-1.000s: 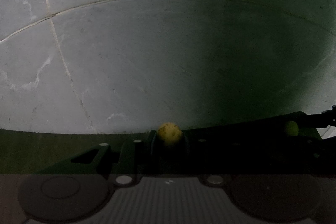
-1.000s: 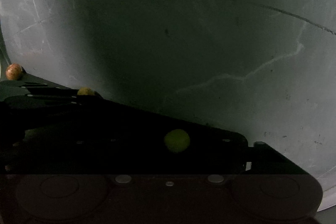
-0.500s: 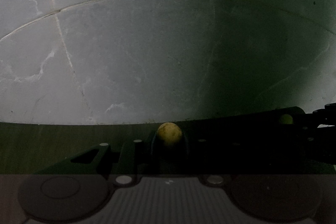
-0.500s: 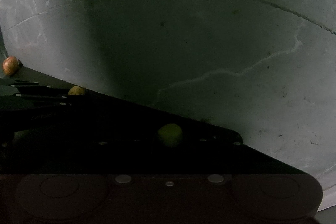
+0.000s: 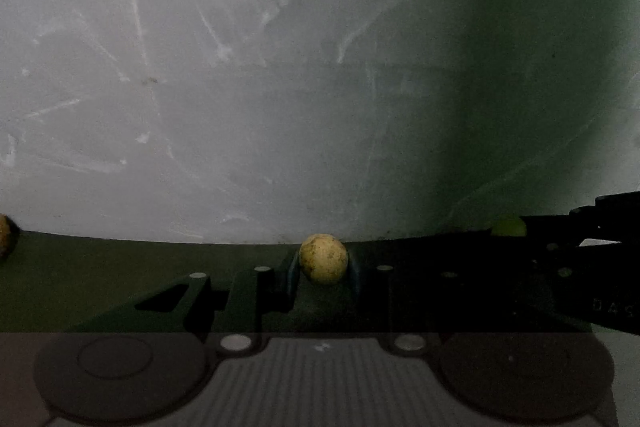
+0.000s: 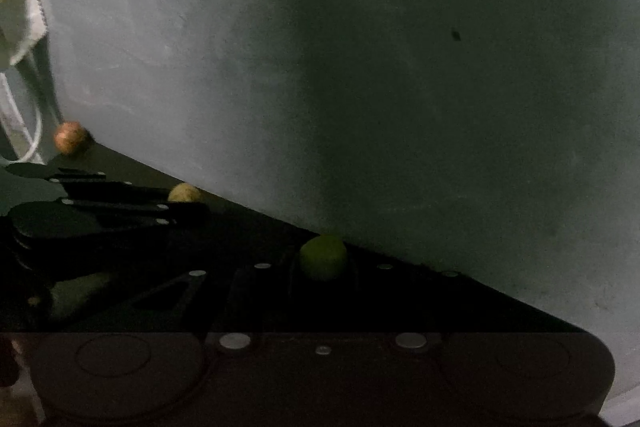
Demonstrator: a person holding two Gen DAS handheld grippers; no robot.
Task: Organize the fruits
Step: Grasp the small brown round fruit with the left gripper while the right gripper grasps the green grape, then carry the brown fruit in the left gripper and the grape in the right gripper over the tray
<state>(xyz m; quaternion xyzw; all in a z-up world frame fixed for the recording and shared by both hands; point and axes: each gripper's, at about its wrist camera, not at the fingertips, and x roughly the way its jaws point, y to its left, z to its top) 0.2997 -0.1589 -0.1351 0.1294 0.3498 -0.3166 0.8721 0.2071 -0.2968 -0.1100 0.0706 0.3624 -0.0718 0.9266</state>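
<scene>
My left gripper [image 5: 323, 267] is shut on a small speckled yellow fruit [image 5: 323, 258], held between its dark fingers over the grey marble floor. My right gripper [image 6: 322, 263] is shut on a small green fruit [image 6: 322, 256]. The green fruit also shows at the right of the left wrist view [image 5: 509, 226], and the yellow fruit shows in the right wrist view [image 6: 184, 193], held by the left gripper. A brownish fruit [image 6: 70, 137] lies on the dark surface at the left of the right wrist view; it also shows at the left edge of the left wrist view [image 5: 4, 235].
Grey marble floor [image 5: 240, 87] fills both views. A dark green surface [image 5: 80, 275] lies under the grippers. A pale bag or cloth with loops [image 6: 20, 27] hangs at the far left of the right wrist view.
Both grippers have moved, still holding their fruits. The floor's tile seams have slid out of view and look blurred. The brown fruit and the pale bag have come into view at the left.
</scene>
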